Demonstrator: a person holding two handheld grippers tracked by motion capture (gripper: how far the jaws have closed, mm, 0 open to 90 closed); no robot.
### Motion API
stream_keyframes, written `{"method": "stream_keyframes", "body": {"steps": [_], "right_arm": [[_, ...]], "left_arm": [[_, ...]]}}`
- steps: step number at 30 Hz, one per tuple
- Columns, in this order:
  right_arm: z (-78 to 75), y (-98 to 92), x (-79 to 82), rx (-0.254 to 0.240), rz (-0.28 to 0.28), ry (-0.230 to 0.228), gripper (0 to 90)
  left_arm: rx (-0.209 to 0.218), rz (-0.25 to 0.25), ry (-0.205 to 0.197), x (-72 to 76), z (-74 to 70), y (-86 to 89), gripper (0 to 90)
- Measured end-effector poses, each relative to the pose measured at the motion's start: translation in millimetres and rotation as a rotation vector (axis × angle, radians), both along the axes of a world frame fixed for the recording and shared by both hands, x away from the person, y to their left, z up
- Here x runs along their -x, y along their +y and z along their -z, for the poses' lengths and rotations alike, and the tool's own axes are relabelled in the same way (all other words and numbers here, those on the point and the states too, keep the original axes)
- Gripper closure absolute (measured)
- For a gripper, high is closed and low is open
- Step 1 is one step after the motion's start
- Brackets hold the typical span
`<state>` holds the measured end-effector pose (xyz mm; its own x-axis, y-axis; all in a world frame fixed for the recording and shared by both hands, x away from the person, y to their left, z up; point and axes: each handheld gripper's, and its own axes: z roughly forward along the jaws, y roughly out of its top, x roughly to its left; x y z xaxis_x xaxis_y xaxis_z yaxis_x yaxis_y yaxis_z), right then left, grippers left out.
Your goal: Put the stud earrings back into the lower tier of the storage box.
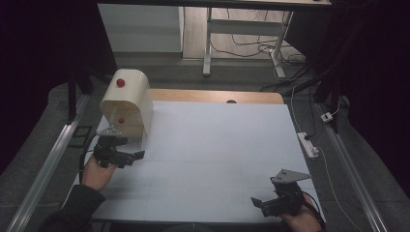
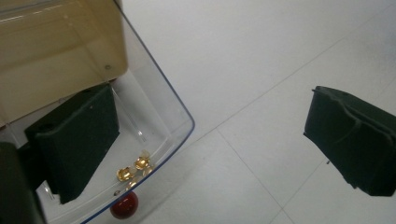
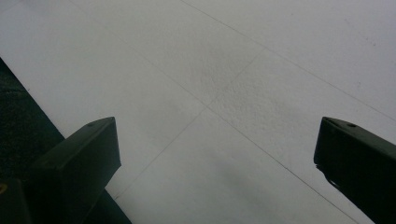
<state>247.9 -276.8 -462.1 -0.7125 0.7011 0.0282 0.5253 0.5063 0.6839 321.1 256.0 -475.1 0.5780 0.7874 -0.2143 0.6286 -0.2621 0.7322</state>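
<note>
The left tool is waiting wide open beside the bread box, whose clear lid looks light, stiff and slippery. I would be gripping its red knob. The right tool is hovering open over the tabletop.

Room dim, edges of high view nearly black. White counter evenly lit from above; soft shadows. Gripper views slightly grainy, jaws blurred.

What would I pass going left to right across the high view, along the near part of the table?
Left gripper beside the cream roll-top box → bare white table surface → right gripper → white power strip.
</note>
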Motion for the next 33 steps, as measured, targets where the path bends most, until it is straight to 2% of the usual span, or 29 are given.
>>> {"method": "stream_keyframes", "body": {"steps": [5,8,12,19,33], "right_arm": [[0.0,-0.2,-0.1,-0.001,0.0,0.0,0.3],[0.0,-0.1,-0.1,-0.001,0.0,0.001,0.3],[0.1,-0.2,-0.3,-0.003,0.001,0.002,0.3],[0.0,-0.5,-0.6,-0.006,0.003,0.002,0.2],[-0.2,-0.8,-0.9,-0.01,0.008,0.003,0.0]], "left_arm": [[-0.013,0.014,-0.009,2.3,0.6,-3.9,0.0],[-0.007,0.023,-0.009,3.3,1.2,-4.7,0.0],[0.033,0.034,-0.002,5.9,1.6,-4.1,0.0],[0.071,0.038,-0.008,11.2,-0.8,-2.8,0.0],[0.095,0.049,0.011,27.1,-4.6,-2.4,0.0]]}}
